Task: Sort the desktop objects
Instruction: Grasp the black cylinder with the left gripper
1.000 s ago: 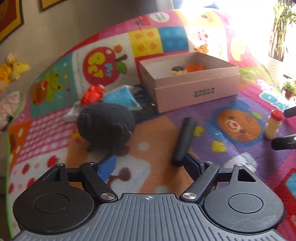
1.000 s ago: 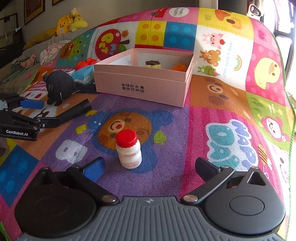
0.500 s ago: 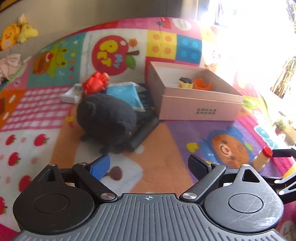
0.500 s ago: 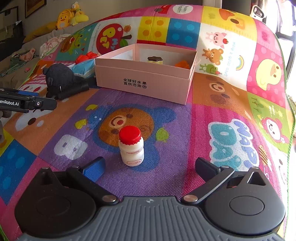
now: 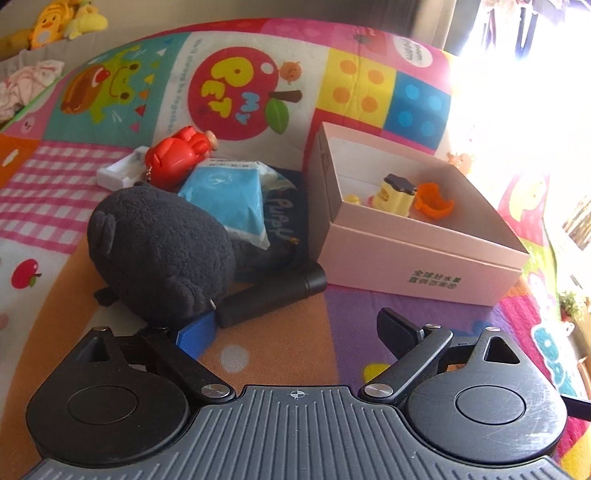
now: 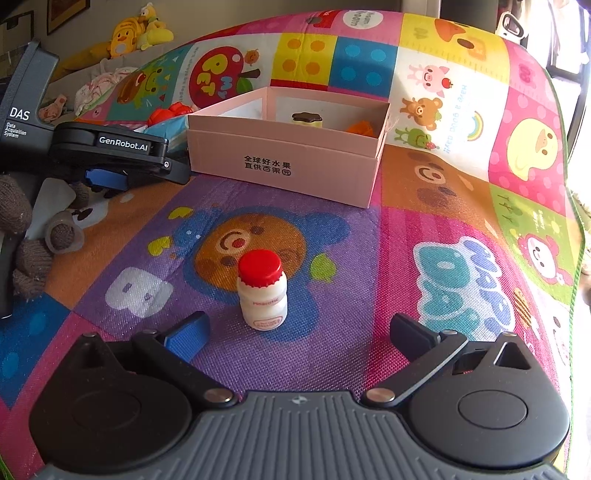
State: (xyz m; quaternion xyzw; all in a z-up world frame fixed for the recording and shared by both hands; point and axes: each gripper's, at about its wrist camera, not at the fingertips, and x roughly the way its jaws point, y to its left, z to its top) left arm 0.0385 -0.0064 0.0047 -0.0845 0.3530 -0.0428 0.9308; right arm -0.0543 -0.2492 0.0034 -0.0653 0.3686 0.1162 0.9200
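Observation:
A pink open box [image 5: 424, 258] [image 6: 288, 162] stands on the colourful play mat and holds a yellow toy [image 5: 395, 192] and an orange toy [image 5: 434, 201]. A black cylinder [image 5: 273, 297] lies just ahead of my open left gripper [image 5: 295, 332], beside a black plush toy [image 5: 159, 251] that touches the blue left fingertip. A small white bottle with a red cap [image 6: 262, 291] stands upright just ahead of my open right gripper [image 6: 295, 332], between its fingers' lines. The left gripper also shows in the right wrist view [image 6: 122, 158].
A red toy [image 5: 177, 157], a blue packet [image 5: 229, 195], a dark cloth [image 5: 288, 218] and a white item [image 5: 118, 171] lie left of the box. Yellow plush toys [image 6: 136, 29] and clothes lie past the mat's far left edge.
My left gripper has swung left and moved forward, close to the black cylinder and the plush. The cylinder now lies against the plush. My right gripper has edged closer to the bottle.

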